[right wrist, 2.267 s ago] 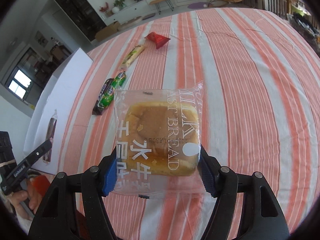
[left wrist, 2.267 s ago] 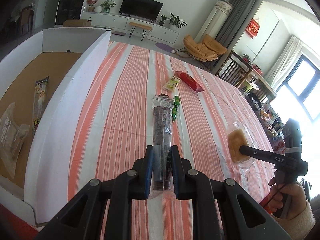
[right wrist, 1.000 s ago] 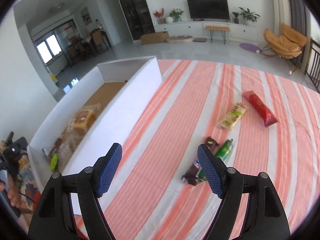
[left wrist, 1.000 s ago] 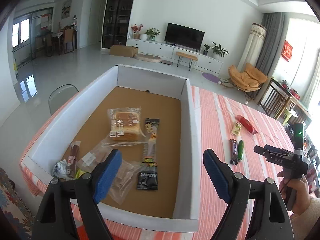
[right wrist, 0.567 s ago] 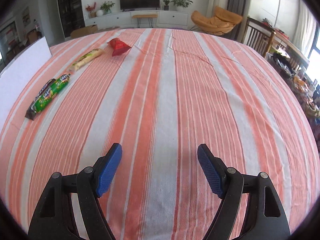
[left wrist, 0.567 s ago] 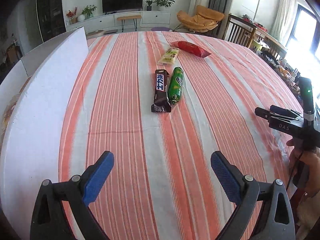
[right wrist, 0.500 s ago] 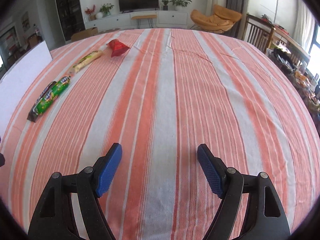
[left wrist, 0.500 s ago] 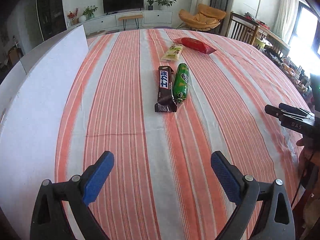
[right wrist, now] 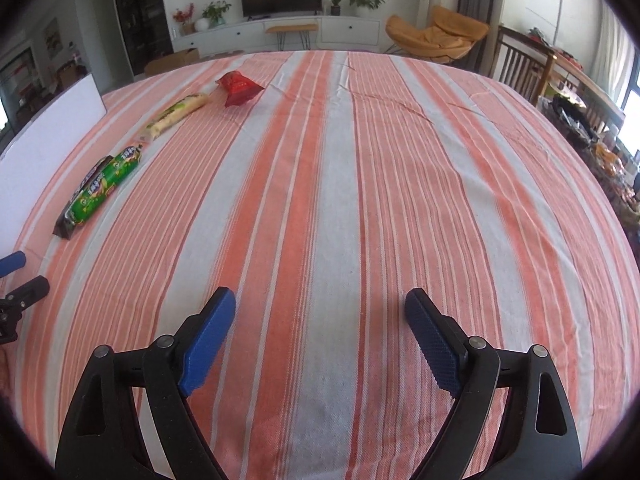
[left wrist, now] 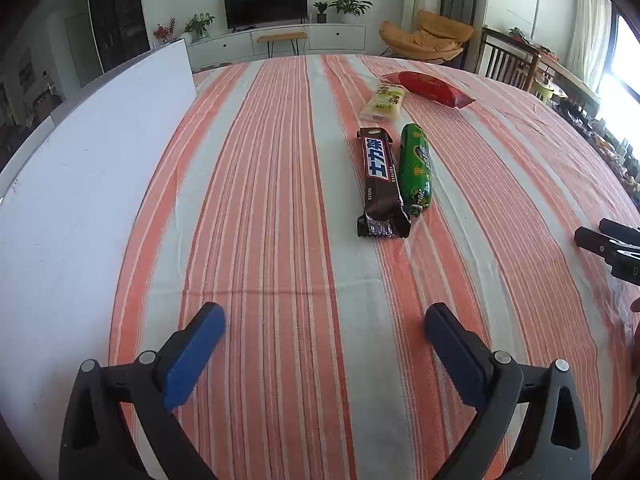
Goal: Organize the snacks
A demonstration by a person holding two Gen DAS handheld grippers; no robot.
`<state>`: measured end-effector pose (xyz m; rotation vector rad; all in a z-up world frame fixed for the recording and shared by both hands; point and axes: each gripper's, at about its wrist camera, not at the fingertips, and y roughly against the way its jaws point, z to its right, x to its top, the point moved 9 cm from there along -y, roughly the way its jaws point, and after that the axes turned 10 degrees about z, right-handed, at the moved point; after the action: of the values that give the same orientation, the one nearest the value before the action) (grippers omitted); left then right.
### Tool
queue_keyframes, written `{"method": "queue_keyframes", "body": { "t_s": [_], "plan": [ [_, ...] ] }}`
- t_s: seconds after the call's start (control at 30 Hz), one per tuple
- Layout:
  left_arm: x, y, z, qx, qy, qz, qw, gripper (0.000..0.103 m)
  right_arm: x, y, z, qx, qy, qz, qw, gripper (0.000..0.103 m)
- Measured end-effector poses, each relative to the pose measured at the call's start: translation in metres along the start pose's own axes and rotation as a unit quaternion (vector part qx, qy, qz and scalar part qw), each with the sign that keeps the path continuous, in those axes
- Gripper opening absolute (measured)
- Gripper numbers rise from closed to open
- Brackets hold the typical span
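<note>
In the left wrist view a brown chocolate bar [left wrist: 380, 180] and a green snack tube [left wrist: 417, 168] lie side by side on the striped tablecloth, ahead of my open, empty left gripper [left wrist: 322, 326]. Beyond them lie a pale yellow packet [left wrist: 384, 106] and a red packet [left wrist: 430, 88]. My right gripper [right wrist: 318, 316] is open and empty over bare cloth; the green tube [right wrist: 105, 186], yellow packet [right wrist: 176, 115] and red packet [right wrist: 239, 88] lie far to its left. The right gripper's tip [left wrist: 608, 246] shows at the left view's right edge.
The white wall of the cardboard box [left wrist: 80, 184] runs along the table's left side; its inside is hidden. It also shows in the right wrist view [right wrist: 48, 132]. Wooden chairs [right wrist: 524, 68] stand off the table's far right. The left gripper's tip [right wrist: 16, 280] shows at left.
Both grippers dropped their snacks into the box and swung back over the table, open. Since half a second ago the left gripper has moved slightly closer to the chocolate bar and green tube.
</note>
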<state>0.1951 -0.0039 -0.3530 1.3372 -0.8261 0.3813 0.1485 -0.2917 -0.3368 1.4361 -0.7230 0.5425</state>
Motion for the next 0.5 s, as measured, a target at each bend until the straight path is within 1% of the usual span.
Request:
{"method": "queue_keyframes", "body": {
  "t_s": [0.07, 0.5],
  "plan": [
    [-0.0001, -0.0008, -0.0005, 0.002, 0.000, -0.002, 1.0000, 0.103, 0.0002, -0.0002, 0.0001, 0.000, 0.000, 0.000, 1.000, 0.090],
    [-0.0008, 0.0006, -0.0018, 0.002, 0.000, -0.002, 1.0000, 0.103, 0.0003, 0.0004, 0.0001, 0.000, 0.000, 0.000, 1.000, 0.091]
  ]
}}
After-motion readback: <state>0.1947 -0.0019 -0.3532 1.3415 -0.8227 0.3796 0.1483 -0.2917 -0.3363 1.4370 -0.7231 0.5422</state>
